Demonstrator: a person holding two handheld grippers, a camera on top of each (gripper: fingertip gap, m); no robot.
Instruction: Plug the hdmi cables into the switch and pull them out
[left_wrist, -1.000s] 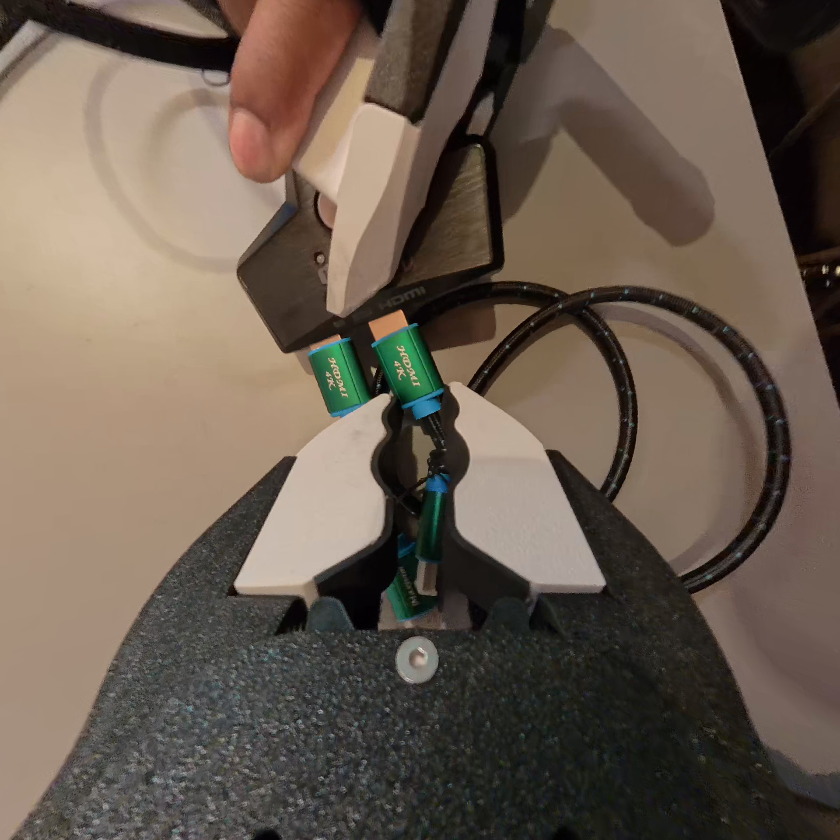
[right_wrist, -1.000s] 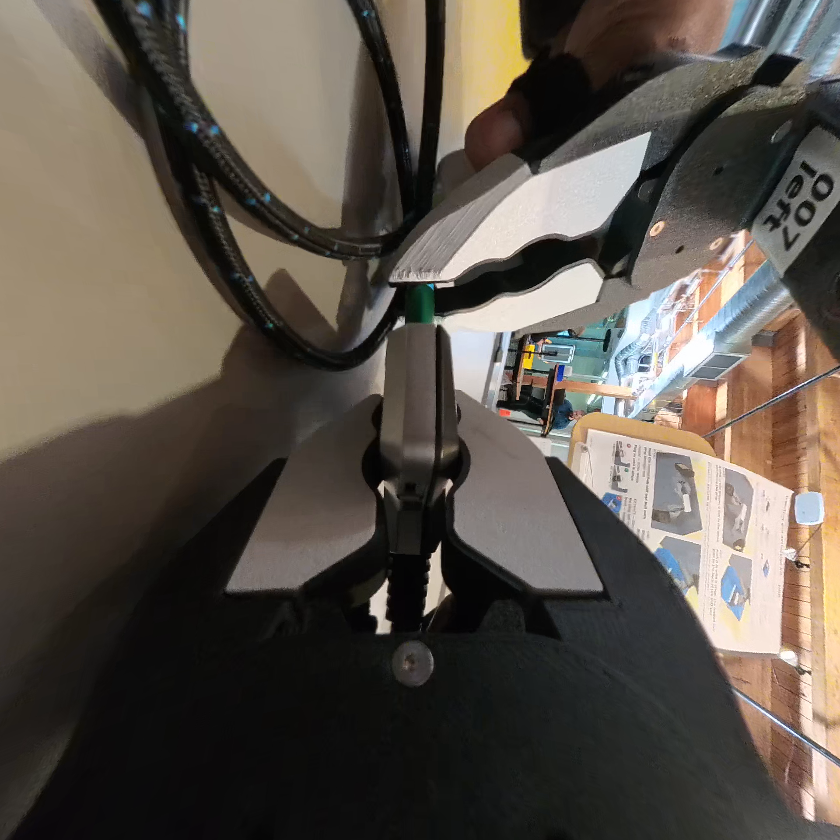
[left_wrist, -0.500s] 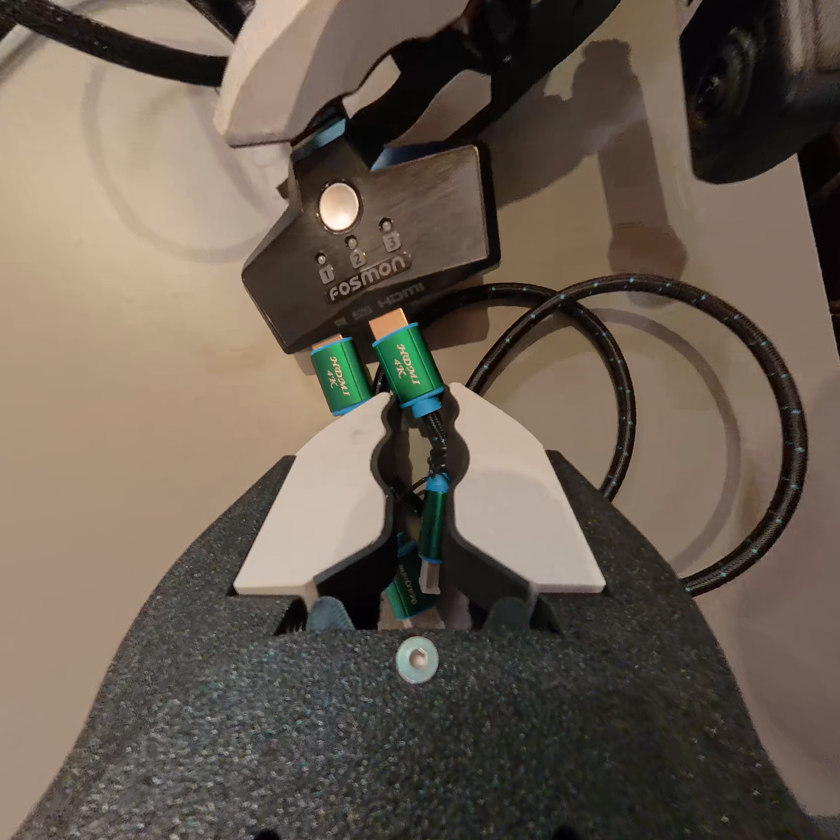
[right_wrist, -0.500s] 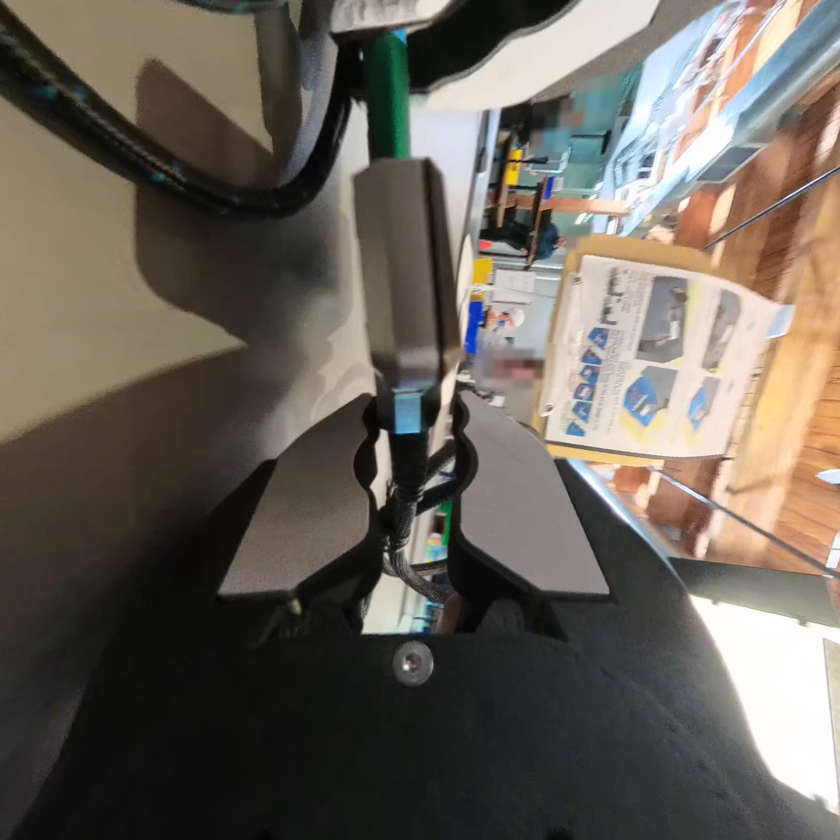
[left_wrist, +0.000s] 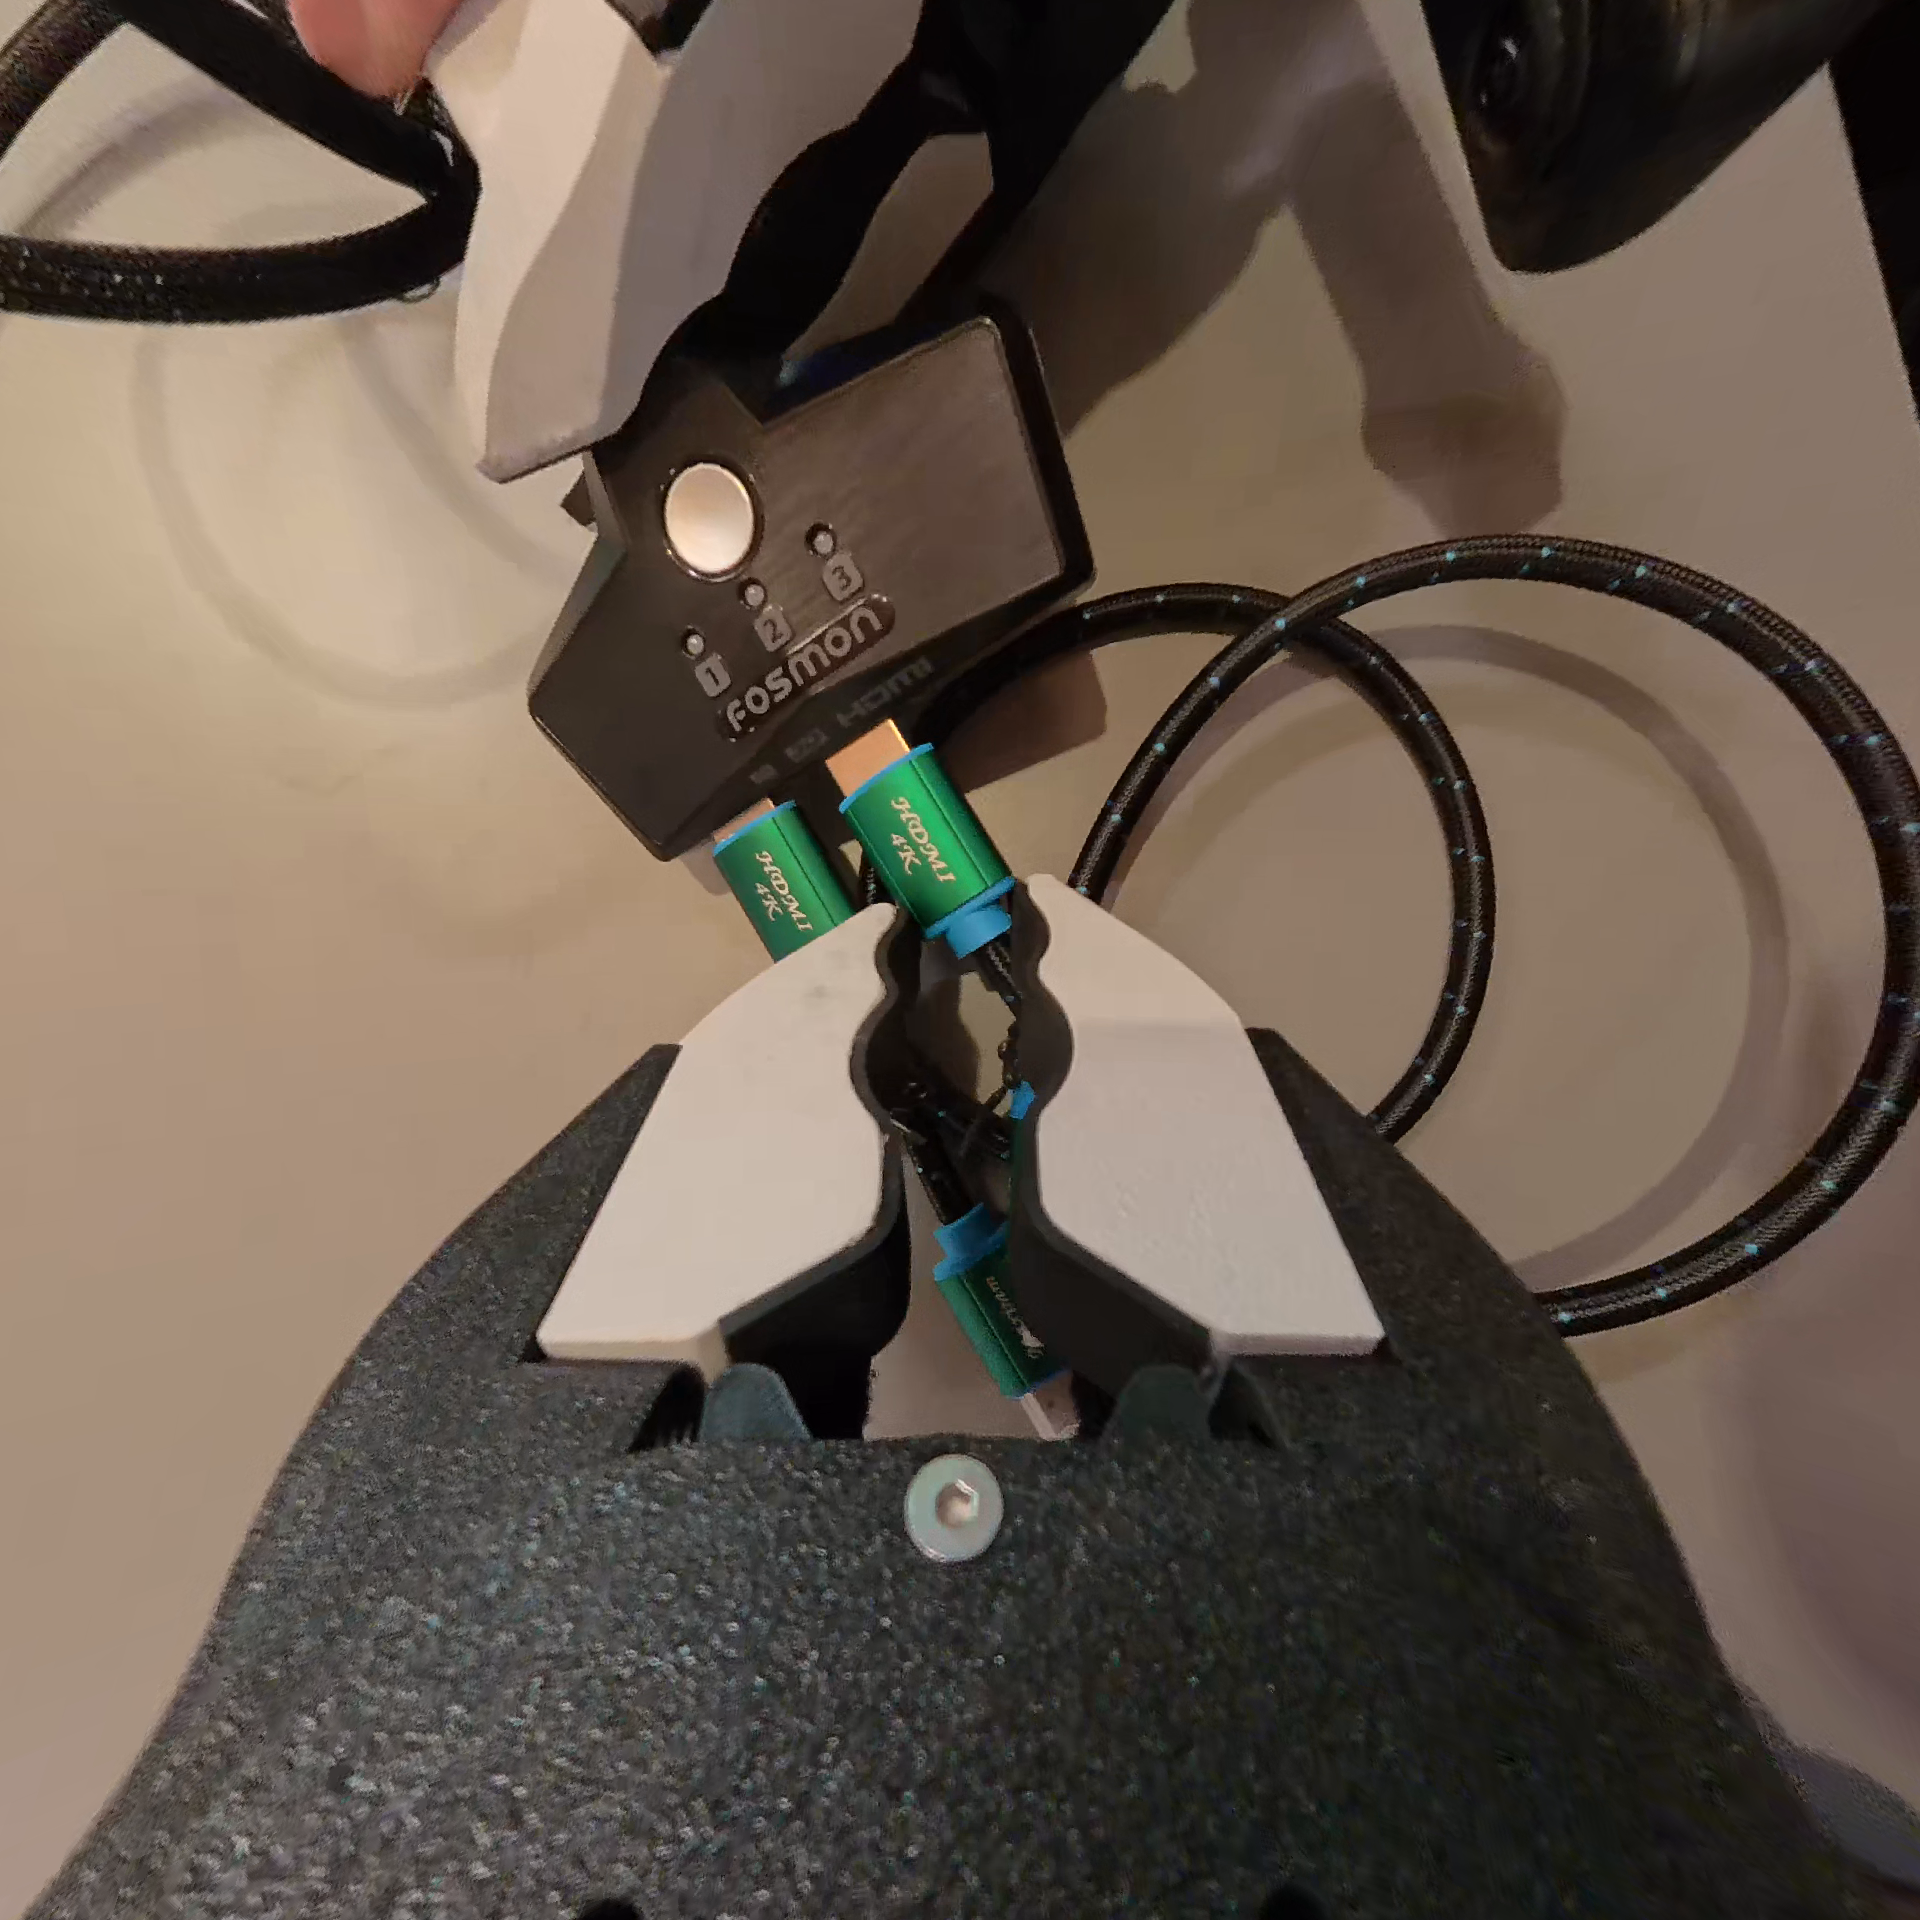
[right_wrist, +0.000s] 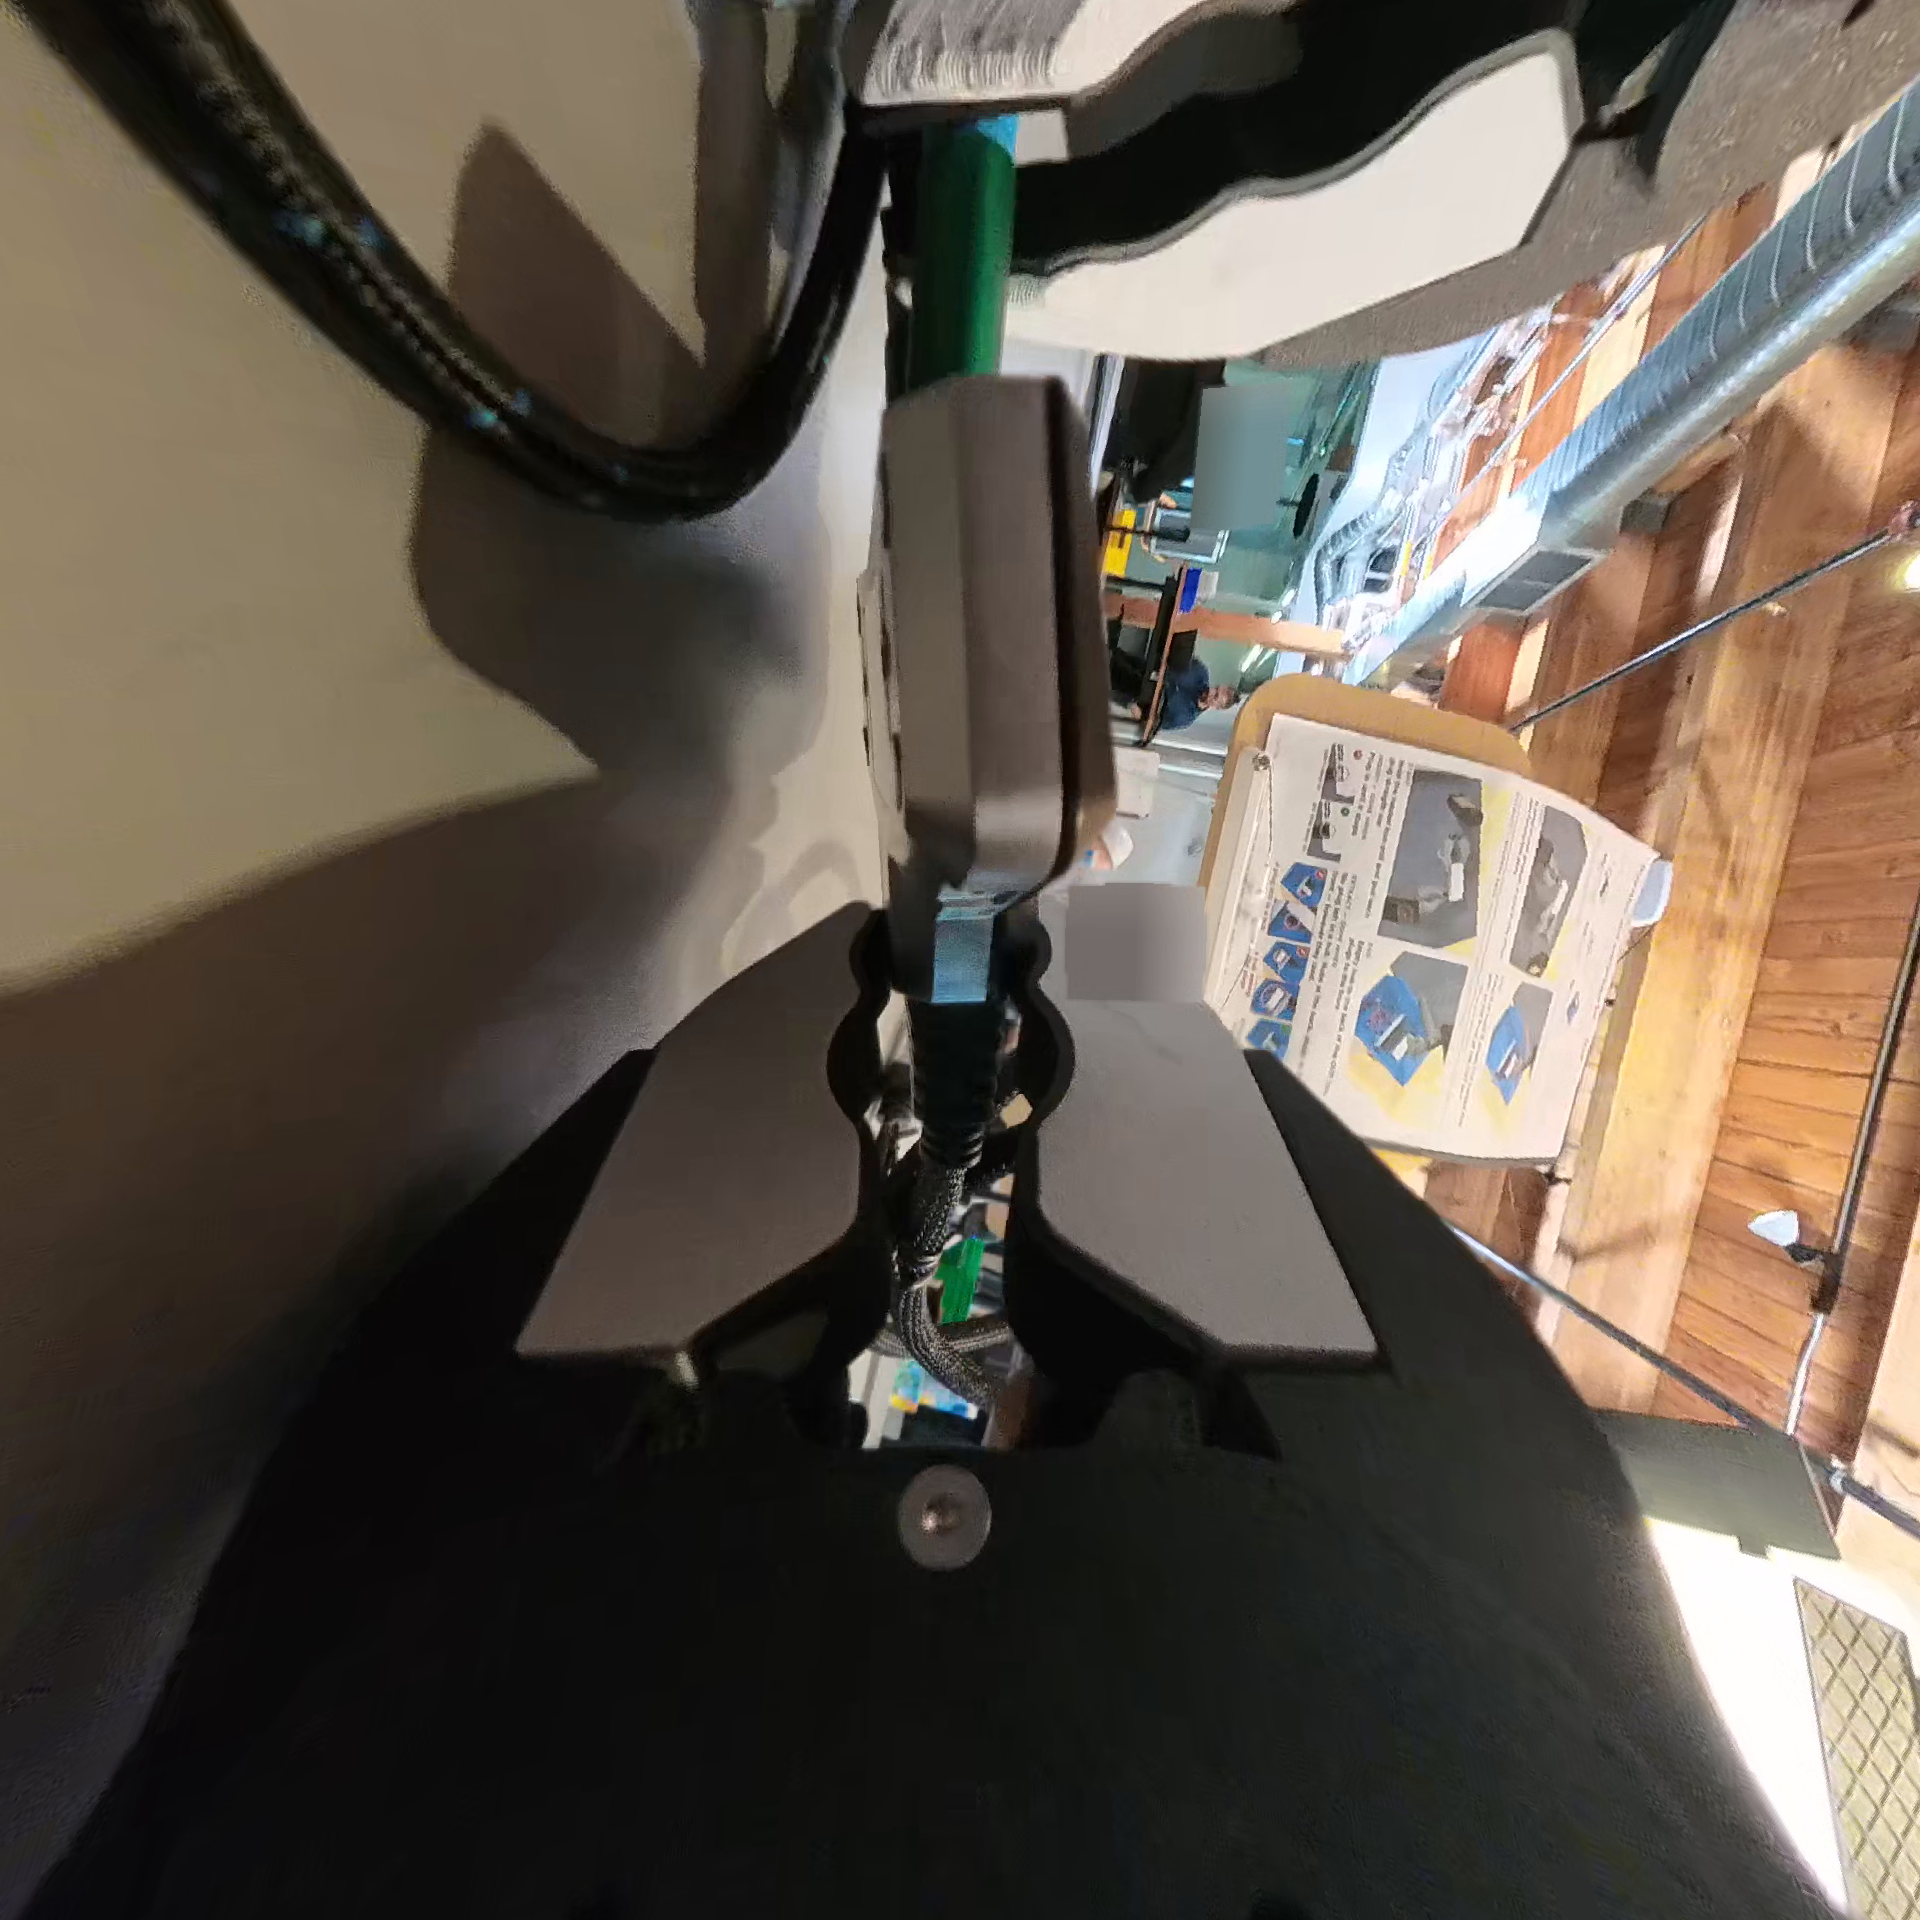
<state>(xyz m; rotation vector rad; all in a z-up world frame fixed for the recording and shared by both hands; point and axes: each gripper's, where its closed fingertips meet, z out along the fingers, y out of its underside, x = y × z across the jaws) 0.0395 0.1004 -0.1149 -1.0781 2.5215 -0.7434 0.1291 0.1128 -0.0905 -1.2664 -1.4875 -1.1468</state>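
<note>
Left claw (left_wrist: 961, 914): narrow, its white fingers (left_wrist: 1132, 1039) closed around the blue-collared tail of a green plug (left_wrist: 920, 842), right where the braided cable leaves it. Gripping at the tail keeps the plug's metal tip free; that tip sits at a port on the near edge of the black switch box (left_wrist: 831, 582), not fully seated by the look of the exposed metal. A second green plug (left_wrist: 779, 883) sits just beside it, already in the neighbouring port and partly under the left fingertip. A third green plug (left_wrist: 992, 1320) lies loose beneath the claw, close to the camera.

The black cable (left_wrist: 1455, 935) loops on the beige bench (left_wrist: 260, 935) to the right of the box.

Right claw (right_wrist: 961, 940): narrow, clamped on the blue neck at the box's (right_wrist: 987, 644) far end, where its own thick cable exits. My reading: this steadies the box from behind so it cannot slide away while the plug is pressed at the opposite edge. In the left view this claw (left_wrist: 665, 343) comes in from above, and a fingertip (left_wrist: 364, 42) shows at the top edge.

Beyond the bench edge: a printed sheet (right_wrist: 1434, 935) on a board, wooden wall, ducting.
</note>
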